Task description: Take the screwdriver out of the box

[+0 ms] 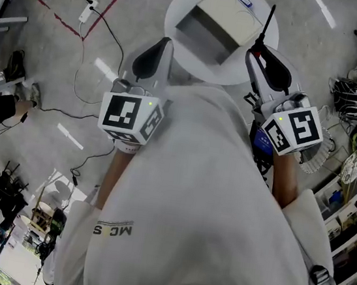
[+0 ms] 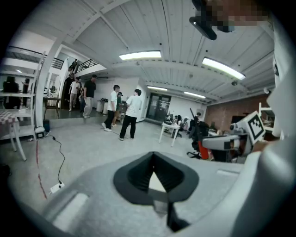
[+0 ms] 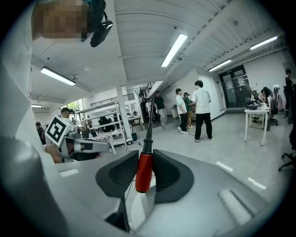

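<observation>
My right gripper (image 1: 264,57) is shut on the screwdriver (image 1: 261,38). Its red handle (image 3: 144,172) sits between the black pads and its dark shaft points up and away. In the head view it hangs over the near right edge of the round white table (image 1: 185,4). The open pale box (image 1: 220,21) stands on that table, apart from the tool. My left gripper (image 1: 155,56) is raised at the table's near left edge. Its pads (image 2: 138,173) meet at the tips with nothing between them.
A white shirt fills the lower head view. Cables, a power strip (image 1: 87,12) and a red tape line (image 1: 108,10) lie on the grey floor at left. Shelving (image 1: 346,215) stands at right. Several people (image 2: 131,113) stand farther off in the room, near a white table (image 3: 255,111).
</observation>
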Demonstrator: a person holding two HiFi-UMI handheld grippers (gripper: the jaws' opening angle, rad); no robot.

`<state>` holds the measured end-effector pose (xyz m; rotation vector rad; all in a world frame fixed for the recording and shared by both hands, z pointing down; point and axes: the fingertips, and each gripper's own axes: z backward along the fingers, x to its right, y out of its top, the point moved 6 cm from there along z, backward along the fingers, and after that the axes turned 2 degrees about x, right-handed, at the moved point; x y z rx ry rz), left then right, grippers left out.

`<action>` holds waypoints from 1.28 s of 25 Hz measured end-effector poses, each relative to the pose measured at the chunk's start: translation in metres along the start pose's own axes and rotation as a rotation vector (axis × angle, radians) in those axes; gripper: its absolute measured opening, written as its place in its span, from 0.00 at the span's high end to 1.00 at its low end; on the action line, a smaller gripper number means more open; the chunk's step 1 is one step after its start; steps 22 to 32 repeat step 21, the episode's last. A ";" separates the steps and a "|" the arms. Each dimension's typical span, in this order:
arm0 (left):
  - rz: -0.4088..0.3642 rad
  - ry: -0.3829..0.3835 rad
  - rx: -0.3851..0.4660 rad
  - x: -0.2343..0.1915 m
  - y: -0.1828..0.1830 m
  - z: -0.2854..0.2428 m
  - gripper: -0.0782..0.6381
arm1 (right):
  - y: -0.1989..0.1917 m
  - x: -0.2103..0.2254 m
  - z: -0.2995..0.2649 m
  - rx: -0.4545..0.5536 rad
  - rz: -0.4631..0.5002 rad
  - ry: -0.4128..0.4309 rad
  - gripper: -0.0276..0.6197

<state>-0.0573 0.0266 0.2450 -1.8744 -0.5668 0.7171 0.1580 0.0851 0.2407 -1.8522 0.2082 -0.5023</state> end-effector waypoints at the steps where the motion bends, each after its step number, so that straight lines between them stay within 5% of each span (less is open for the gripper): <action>1: 0.000 0.000 0.000 -0.002 0.001 0.000 0.89 | 0.000 -0.001 -0.002 0.001 -0.001 -0.002 0.81; 32: 0.002 0.000 0.004 -0.001 0.001 0.005 0.89 | -0.006 -0.006 0.002 0.012 -0.012 -0.015 0.81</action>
